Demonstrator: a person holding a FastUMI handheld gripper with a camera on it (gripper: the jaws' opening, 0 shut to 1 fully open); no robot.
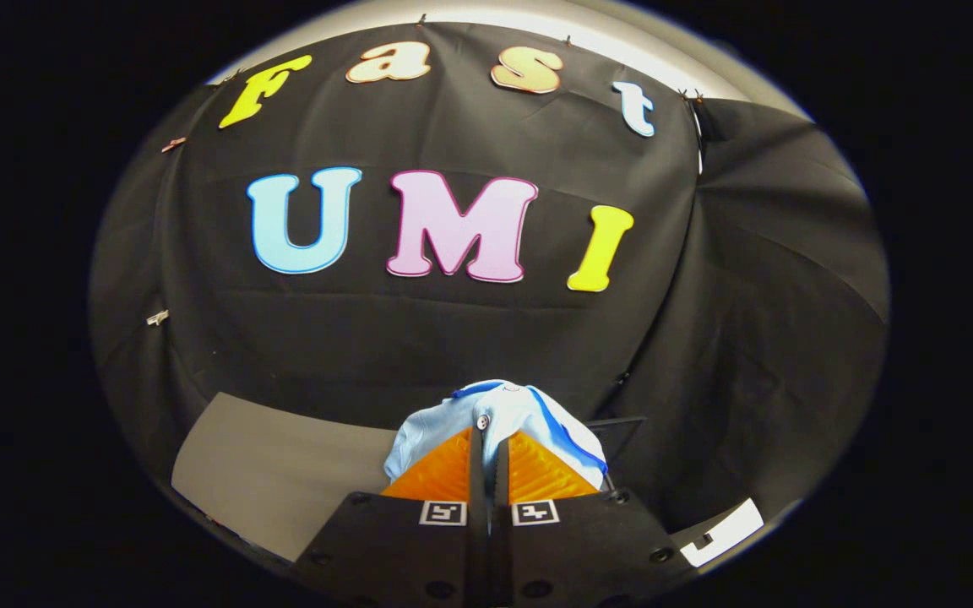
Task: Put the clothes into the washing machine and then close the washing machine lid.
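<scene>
Now the light blue cloth garment with darker blue trim and a white button [499, 418] is bunched at the fingertips of the hand-held gripper [487, 439], pinched between nearly closed fingers above the grey worktop [284, 464]; probably hold the pinch firm while carrying to the washer.

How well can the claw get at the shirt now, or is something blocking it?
Yes, it seems already there. The claw looks shut on the shirt, a fold pinched between both fingers, with the rest bunched just ahead of them. Nothing stands in the way; beyond it hangs the booth wall.
</scene>
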